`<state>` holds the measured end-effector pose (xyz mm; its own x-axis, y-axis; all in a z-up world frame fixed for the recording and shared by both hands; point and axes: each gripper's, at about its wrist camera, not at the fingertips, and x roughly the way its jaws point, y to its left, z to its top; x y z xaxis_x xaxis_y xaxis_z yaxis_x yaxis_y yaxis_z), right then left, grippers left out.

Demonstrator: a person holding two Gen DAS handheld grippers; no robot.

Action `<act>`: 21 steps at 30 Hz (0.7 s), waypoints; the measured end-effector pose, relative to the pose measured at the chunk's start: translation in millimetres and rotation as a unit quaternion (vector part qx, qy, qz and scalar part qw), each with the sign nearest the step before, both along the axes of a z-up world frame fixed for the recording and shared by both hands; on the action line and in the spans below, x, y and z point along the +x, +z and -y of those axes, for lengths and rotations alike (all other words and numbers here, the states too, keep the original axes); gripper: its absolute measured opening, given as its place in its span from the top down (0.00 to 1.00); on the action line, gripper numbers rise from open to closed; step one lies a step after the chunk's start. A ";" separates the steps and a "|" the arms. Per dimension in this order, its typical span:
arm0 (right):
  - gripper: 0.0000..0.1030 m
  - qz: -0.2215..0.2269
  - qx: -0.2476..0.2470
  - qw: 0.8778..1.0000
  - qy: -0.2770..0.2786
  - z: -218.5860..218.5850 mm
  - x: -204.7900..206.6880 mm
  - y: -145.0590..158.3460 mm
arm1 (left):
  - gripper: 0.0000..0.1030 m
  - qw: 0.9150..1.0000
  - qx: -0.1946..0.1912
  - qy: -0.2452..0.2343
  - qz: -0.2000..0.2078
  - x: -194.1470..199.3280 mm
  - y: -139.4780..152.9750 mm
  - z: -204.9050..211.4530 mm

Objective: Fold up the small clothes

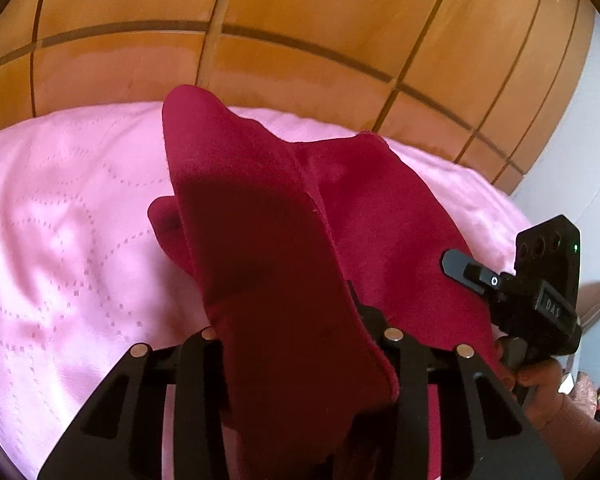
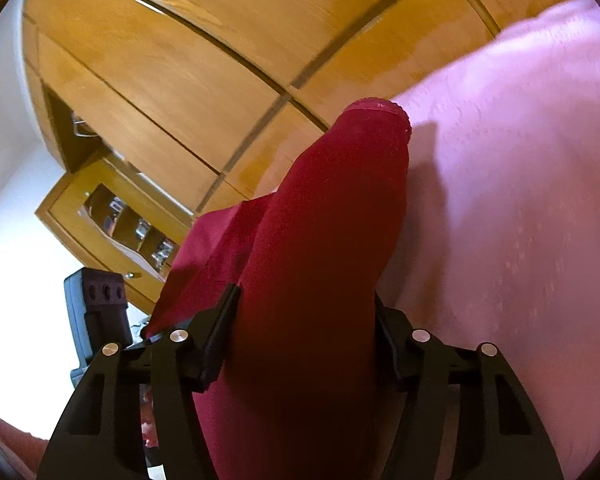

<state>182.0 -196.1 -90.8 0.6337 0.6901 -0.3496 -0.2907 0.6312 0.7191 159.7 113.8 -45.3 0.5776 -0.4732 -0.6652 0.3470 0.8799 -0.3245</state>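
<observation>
red garment [image 1: 284, 264]: I'm seeing soft matt knit cloth, slightly fuzzy, with a scalloped lace-like edge at the top in the right wrist view.
bedspread [image 1: 72, 216]: I'm looking at pink cloth with a satin sheen, quilted with dotted stitch lines.
wardrobe [image 1: 300, 32]: I'm seeing orange-brown wood, smooth and varnished, catching glossy reflections.
left gripper [image 1: 300, 344]: I'm reading it as matt black plastic with shiny metal pins.
right gripper [image 2: 304, 328]: I'm seeing the same matt black plastic, silver metal pins.
</observation>
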 end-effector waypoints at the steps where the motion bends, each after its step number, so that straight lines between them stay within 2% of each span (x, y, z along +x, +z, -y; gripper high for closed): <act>1: 0.42 0.010 -0.002 1.000 0.001 -0.2 -4.4 4.2 | 0.64 1.000 -0.002 -0.005 0.003 -2.1 2.8 1.9; 7: 0.42 0.042 -0.026 0.999 -0.010 8.0 -28.3 23.7 | 0.64 0.999 -0.003 -0.038 0.016 -11.2 12.3 27.4; 11: 0.42 0.049 -0.036 0.997 -0.038 35.1 -45.7 36.2 | 0.64 0.997 -0.018 -0.068 0.021 -11.6 19.3 54.8; 21: 0.42 0.057 -0.076 0.985 -0.147 125.1 -80.5 59.4 | 0.64 0.985 -0.027 -0.168 0.029 7.4 34.5 172.1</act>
